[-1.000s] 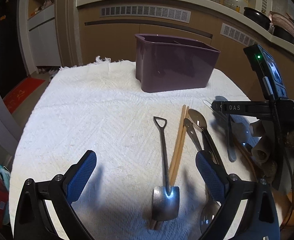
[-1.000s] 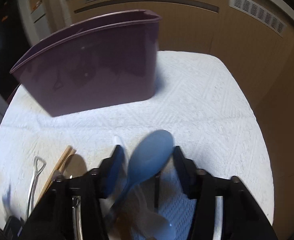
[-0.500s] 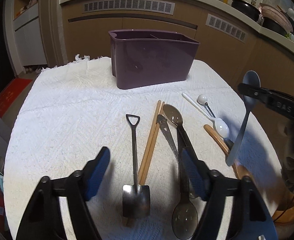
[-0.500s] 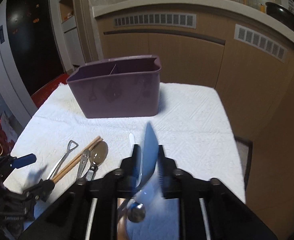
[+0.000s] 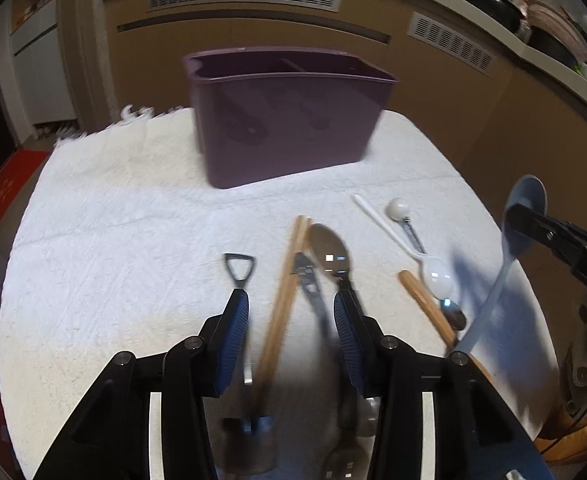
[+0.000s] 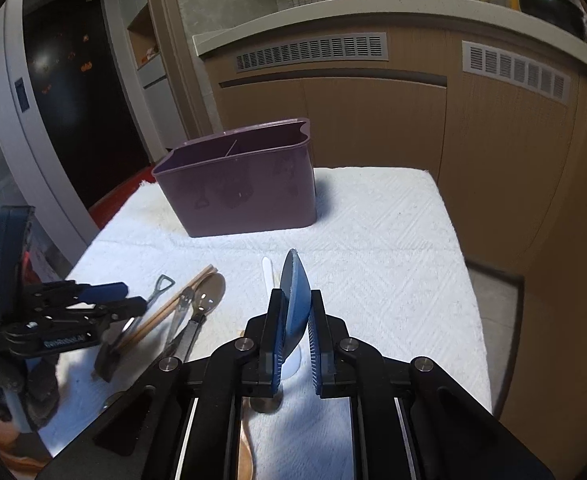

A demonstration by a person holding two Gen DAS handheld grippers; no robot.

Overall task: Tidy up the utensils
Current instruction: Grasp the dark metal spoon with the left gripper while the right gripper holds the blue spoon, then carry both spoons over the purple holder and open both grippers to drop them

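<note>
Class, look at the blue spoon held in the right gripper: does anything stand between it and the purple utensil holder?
Nothing visible does. Only bare white towel lies between the blue spoon and the purple utensil holder.

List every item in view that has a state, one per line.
Purple plastic caddy: upright on the white towel, nothing seen inside.
Blue plastic spoon: lifted, bowl clamped in the right gripper.
Left gripper: jaws just closing, not yet pressing; wooden chopsticks between them.
Shovel-shaped metal spoon: lying flat.
White plastic spoon: lying flat.
</note>
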